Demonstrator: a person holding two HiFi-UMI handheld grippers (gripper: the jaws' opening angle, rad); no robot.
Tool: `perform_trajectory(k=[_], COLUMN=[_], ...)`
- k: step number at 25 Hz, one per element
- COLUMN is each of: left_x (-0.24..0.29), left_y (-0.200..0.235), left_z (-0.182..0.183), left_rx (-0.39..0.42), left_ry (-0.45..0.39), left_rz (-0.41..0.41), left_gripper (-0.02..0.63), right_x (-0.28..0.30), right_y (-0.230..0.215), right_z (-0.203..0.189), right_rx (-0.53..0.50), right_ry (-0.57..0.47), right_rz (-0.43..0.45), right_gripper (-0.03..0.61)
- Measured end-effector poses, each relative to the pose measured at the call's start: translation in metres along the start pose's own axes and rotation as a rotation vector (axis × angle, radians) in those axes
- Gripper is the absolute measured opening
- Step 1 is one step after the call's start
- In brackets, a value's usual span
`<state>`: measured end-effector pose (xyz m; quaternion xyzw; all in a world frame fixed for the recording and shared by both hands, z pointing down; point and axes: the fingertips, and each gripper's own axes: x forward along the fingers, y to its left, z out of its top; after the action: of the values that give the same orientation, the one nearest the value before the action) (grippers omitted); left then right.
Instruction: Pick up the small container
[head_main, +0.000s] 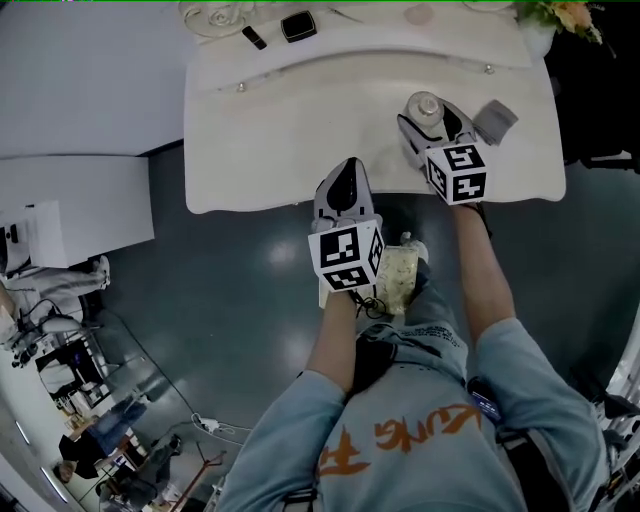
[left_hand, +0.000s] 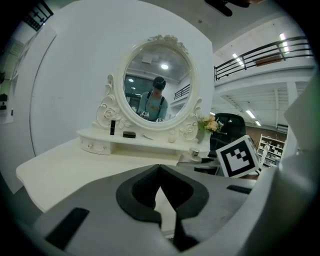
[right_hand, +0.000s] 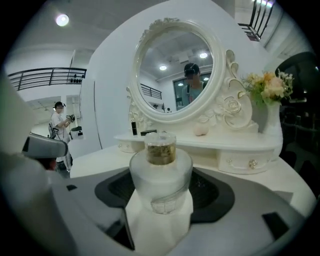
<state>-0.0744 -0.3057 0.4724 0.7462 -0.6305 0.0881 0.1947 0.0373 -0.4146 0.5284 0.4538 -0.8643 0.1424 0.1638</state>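
Although the small container (right_hand: 161, 175) is between the jaws of the right gripper (head_main: 432, 128), the pick-up looks only part done. In the right gripper view the frosted jar with its brownish neck and clear cap fills the gap, and the dark pads (right_hand: 117, 192) lie against its sides, so I judge the grasp made. It stands upright near the front right of the white dressing table (head_main: 280, 150), just beside a small grey box (head_main: 495, 120). Whether its base is clear of the tabletop I cannot tell (pale surface shows under it in the gripper view, but no clear gap). From the head view it sits low, close to the table, so the lift itself is probably what is left.

The left gripper (head_main: 347, 175) takes no part: it hangs at the table's front edge, well apart from the jar, its jaws brought together at the tips with nothing between them. The oval mirror (right_hand: 175, 70) and the small items on the back shelf play no role here
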Motion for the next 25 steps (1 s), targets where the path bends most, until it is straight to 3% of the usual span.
perform_trajectory(k=[8, 25], left_x=[-0.018, -0.065], left_y=[-0.015, -0.017], left_z=[0.014, 0.08], left_rx=[-0.032, 0.095], left_ry=[-0.05, -0.222], left_rz=[-0.009, -0.001], left_gripper=[0.018, 0.018], right_x=[-0.061, -0.171], right_y=[0.012, 0.069], right_z=[0.039, 0.105], right_rx=[-0.036, -0.105], right_ry=[-0.084, -0.236], right_rz=[-0.034, -0.073], right_gripper=[0.324, 0.324])
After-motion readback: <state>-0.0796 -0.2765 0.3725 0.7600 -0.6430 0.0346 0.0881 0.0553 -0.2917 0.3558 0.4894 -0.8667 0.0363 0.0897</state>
